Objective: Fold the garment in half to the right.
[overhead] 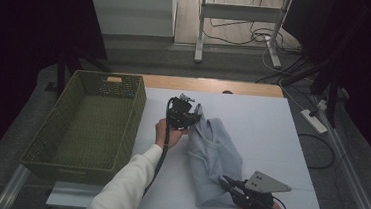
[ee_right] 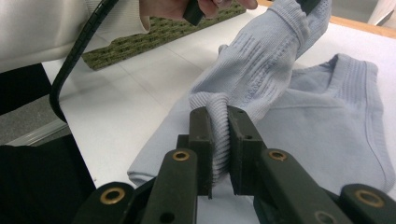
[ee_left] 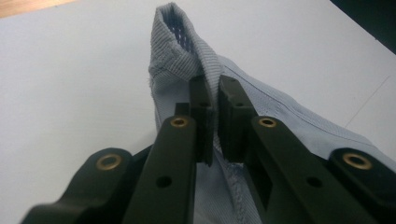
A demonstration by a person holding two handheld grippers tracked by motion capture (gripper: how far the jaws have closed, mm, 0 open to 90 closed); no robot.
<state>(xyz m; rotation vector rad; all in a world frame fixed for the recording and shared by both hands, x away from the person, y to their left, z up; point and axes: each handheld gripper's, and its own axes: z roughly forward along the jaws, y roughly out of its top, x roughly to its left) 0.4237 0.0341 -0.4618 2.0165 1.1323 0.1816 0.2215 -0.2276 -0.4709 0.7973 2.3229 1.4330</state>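
A light blue knit garment [overhead: 214, 157] lies folded on the white table top [overhead: 262, 125]. My left gripper [overhead: 186, 118] is shut on its far end, lifting a ribbed fold [ee_left: 187, 51] off the surface; the jaws pinch the cloth [ee_left: 213, 112]. My right gripper [overhead: 228, 184] is shut on the garment's near end, with a ribbed edge [ee_right: 219, 135] squeezed between the jaws. In the right gripper view the garment's V-neck body [ee_right: 336, 116] lies flat to the right, and a white sleeve [ee_right: 56, 28] with the left hand sits at the top.
A green woven basket [overhead: 89, 122] stands at the table's left side. Bare white table surface [overhead: 271, 141] stretches to the right of the garment. A desk frame [overhead: 240, 18] and floor cables [overhead: 278, 46] lie beyond the table's far edge.
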